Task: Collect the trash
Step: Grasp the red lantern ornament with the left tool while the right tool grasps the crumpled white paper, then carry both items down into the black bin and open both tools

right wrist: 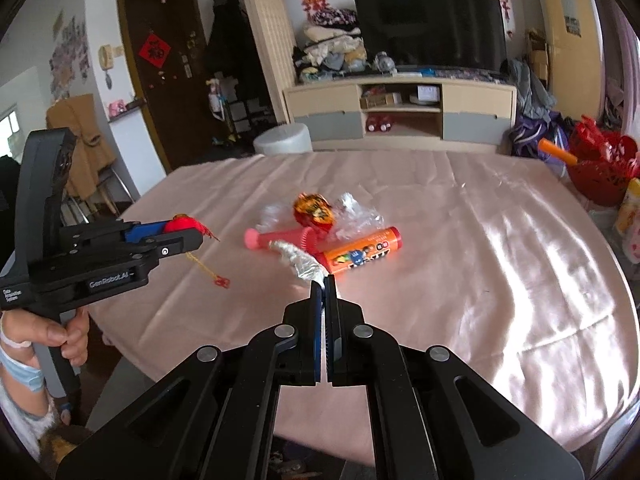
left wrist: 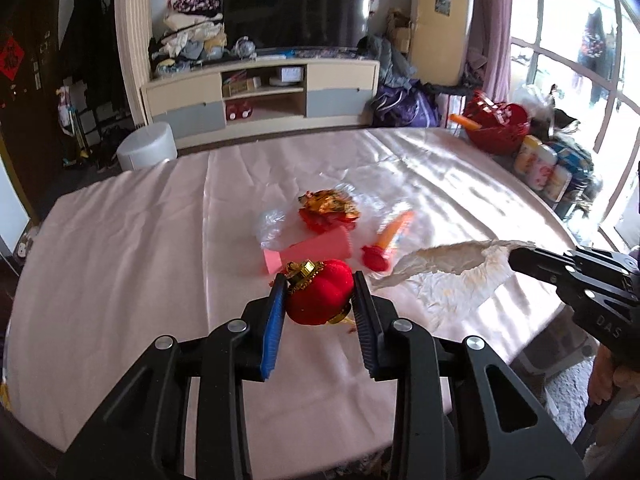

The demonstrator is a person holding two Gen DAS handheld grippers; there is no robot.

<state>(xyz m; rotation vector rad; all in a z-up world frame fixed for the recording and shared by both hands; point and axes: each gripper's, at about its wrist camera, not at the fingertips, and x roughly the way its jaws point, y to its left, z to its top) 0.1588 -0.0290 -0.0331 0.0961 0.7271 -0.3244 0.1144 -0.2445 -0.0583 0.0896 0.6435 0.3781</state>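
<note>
A small red lantern ornament (left wrist: 320, 298) with a gold cap is clamped between the 2 pads of the left gripper (left wrist: 320, 300), which is held above the pink satin tablecloth (left wrist: 140, 260); in the right wrist view the same ornament (right wrist: 182, 225) is seen at 9 o'clock, raised off the cloth, with its gold cord and red tassel (right wrist: 221, 281) dangling below. The right gripper (right wrist: 325, 280) is clenched fully, and a crumpled white-and-silver wrapper (right wrist: 298, 262) is pinched at its tips; in the left wrist view that wrapper (left wrist: 444, 262) trails out at 3 o'clock from the right gripper (left wrist: 514, 258). The rest of the trash lies near the middle of the table: a red-and-gold foil wrapper (left wrist: 328, 210) at 12 o'clock of the ornament, clear crumpled plastic (left wrist: 272, 228) beside it, a pink box (left wrist: 308, 248) just behind the ornament, and an orange candy tube (right wrist: 362, 250) at 1 o'clock of the right gripper. A red basket (left wrist: 498, 124) stands at the table's far right edge, at 2 o'clock.
</note>
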